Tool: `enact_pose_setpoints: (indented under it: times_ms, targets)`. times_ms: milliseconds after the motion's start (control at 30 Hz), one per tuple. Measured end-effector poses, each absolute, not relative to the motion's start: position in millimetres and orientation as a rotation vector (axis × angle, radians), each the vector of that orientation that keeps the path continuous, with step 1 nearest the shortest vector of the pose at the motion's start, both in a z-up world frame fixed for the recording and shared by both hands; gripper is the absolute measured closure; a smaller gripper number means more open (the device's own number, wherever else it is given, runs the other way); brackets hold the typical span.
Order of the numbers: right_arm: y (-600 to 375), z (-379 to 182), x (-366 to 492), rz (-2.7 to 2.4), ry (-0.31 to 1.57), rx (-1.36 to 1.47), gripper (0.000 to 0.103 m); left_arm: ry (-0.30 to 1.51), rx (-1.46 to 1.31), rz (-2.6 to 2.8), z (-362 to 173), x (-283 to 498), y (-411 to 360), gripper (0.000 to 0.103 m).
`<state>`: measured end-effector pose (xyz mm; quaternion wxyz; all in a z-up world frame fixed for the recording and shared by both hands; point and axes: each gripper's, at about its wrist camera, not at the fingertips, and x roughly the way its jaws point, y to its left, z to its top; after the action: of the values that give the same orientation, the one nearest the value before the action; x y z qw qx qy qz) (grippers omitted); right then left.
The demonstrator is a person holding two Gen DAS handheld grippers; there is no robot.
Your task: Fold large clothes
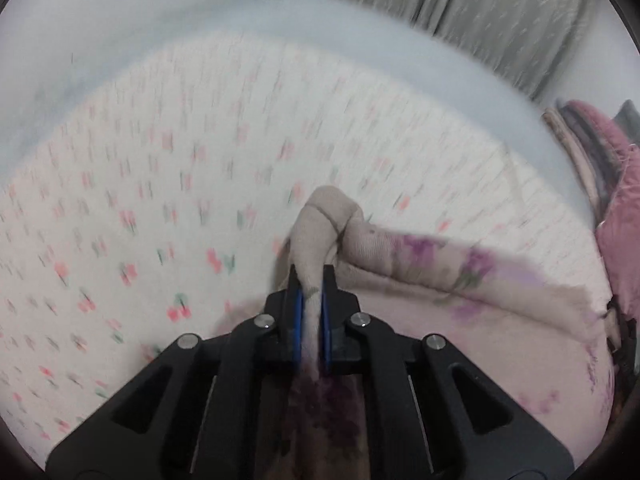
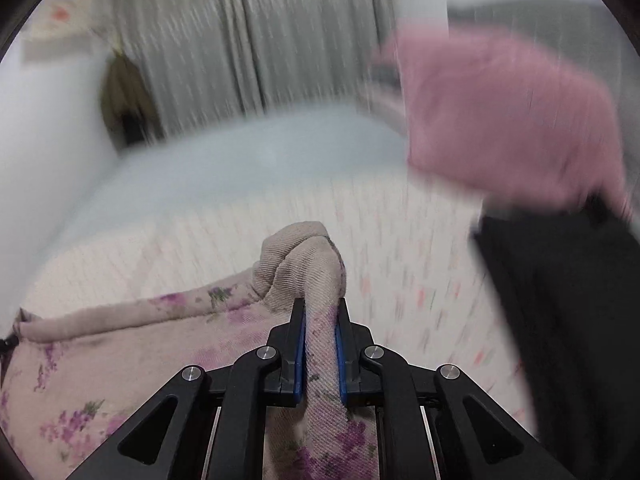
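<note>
A large beige garment with purple flower print (image 1: 460, 272) hangs stretched between my two grippers above the bed. My left gripper (image 1: 311, 276) is shut on a bunched corner of it; the fabric runs off to the right. In the right wrist view my right gripper (image 2: 321, 308) is shut on the other bunched corner of the garment (image 2: 132, 340), which runs off to the left. Both views are blurred by motion.
Under the garment lies a white bedspread with a cherry print (image 1: 160, 184) on a pale blue sheet (image 2: 248, 160). A pile of pink and dark clothes (image 2: 508, 120) sits at the right. Grey curtains (image 2: 256, 32) hang behind the bed.
</note>
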<state>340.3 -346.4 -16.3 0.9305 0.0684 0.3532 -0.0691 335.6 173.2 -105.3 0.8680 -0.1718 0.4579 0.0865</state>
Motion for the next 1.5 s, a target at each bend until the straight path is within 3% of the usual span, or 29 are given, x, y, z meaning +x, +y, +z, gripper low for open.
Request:
enact_pose_setpoints:
  times_ms: [67, 133, 167, 200, 267, 300, 400, 633, 933, 967, 1033, 1067, 1367, 1500]
  targets:
    - [-356, -53, 357, -0.150, 0.851, 0.195, 0.085, 0.912, -0.377, 0.167, -89, 326, 180, 0.086]
    - [-358, -25, 348, -0.145, 0.787, 0.191, 0.078, 0.875, -0.373, 0.155, -74, 317, 184, 0.078]
    - [-356, -15, 343, -0.144, 0.762, 0.169, 0.069, 0.867, -0.382, 0.152, -68, 311, 187, 0.073]
    - [-354, -6, 338, -0.144, 0.755, 0.134, 0.052, 0.871, -0.393, 0.147, -67, 308, 188, 0.072]
    - [-346, 13, 326, -0.138, 0.746, 0.052, 0.036, 0.870, -0.436, 0.118, -57, 298, 194, 0.071]
    - [-341, 22, 320, -0.126, 0.720, 0.020, 0.035, 0.865, -0.450, 0.107, -53, 295, 198, 0.070]
    - [-297, 49, 298, 0.016, 0.651, -0.100, 0.026, 0.823, -0.496, 0.104, -31, 271, 207, 0.054]
    - [-134, 15, 303, 0.485, 0.766, -0.701, 0.024, 0.875, -0.458, 0.002, -43, 252, 169, 0.049]
    - [-87, -25, 387, 0.731, 1.093, -0.686, 0.024, 0.928, -0.422, -0.038, -58, 264, 163, 0.049]
    - [-87, -32, 388, 0.740, 1.123, -0.697, 0.026, 0.929, -0.429, -0.042, -58, 264, 164, 0.049]
    - [-92, -35, 383, 0.794, 1.147, -0.656, 0.062, 0.930, -0.450, -0.049, -58, 263, 167, 0.049]
    - [-93, -34, 378, 0.822, 1.158, -0.632, 0.087, 0.930, -0.456, -0.050, -58, 262, 168, 0.049]
    - [-65, -21, 290, 0.474, 0.788, -1.016, 0.096, 0.936, -0.431, 0.022, -56, 258, 161, 0.049]
    - [-39, 39, 305, 0.336, 0.669, -0.970, 0.097, 0.865, -0.359, 0.103, -38, 253, 153, 0.049]
